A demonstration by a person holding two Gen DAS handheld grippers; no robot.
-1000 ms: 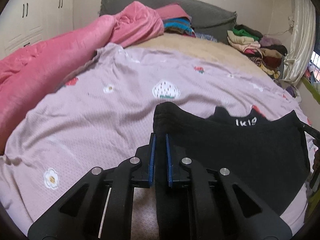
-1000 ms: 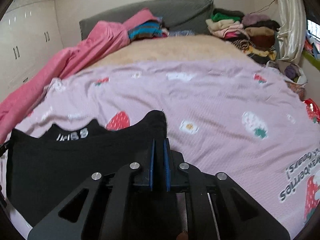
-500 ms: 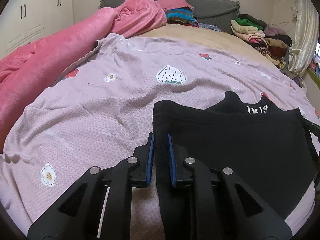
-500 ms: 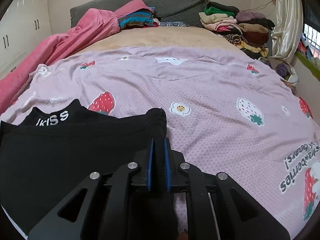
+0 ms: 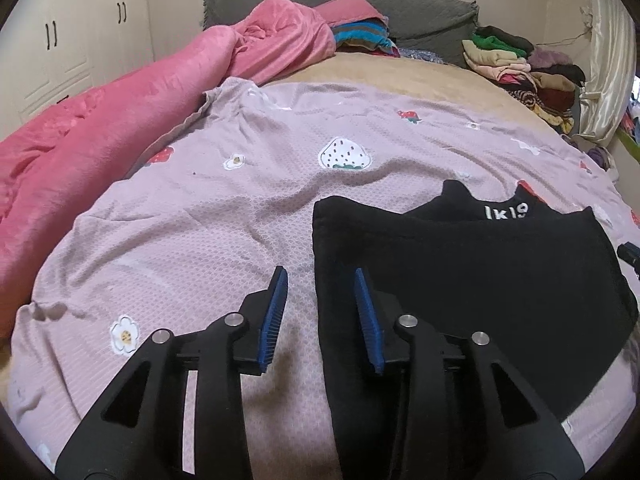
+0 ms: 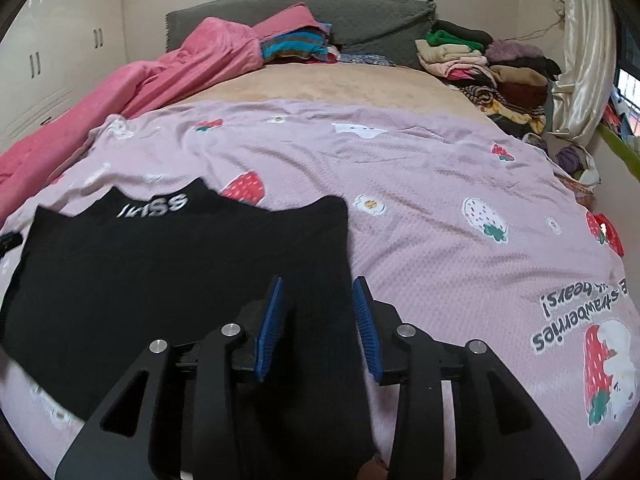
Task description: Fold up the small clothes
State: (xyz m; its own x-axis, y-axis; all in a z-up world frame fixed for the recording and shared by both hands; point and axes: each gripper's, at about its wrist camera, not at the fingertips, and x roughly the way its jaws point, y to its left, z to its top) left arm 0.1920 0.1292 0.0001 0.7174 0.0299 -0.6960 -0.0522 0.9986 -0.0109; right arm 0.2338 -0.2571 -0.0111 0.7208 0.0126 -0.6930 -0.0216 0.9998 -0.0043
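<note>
A small black garment (image 5: 472, 272) with white lettering on its collar lies flat on the lilac strawberry-print bedspread (image 5: 192, 216). It also shows in the right wrist view (image 6: 168, 272). My left gripper (image 5: 321, 288) is open over the garment's left edge, holding nothing. My right gripper (image 6: 318, 296) is open over the garment's right edge, holding nothing. The tip of the right gripper (image 5: 630, 251) shows at the far right of the left wrist view.
A pink blanket (image 5: 120, 120) is heaped along the left side of the bed. Folded clothes (image 5: 524, 68) are stacked at the back right, more folded items (image 6: 296, 46) against the grey headboard (image 6: 360, 12). White wardrobes (image 5: 60, 40) stand at left.
Both grippers were shut on the garment's upper corners, lowered it onto the bedspread and have opened, letting it go. The garment now lies flat.
</note>
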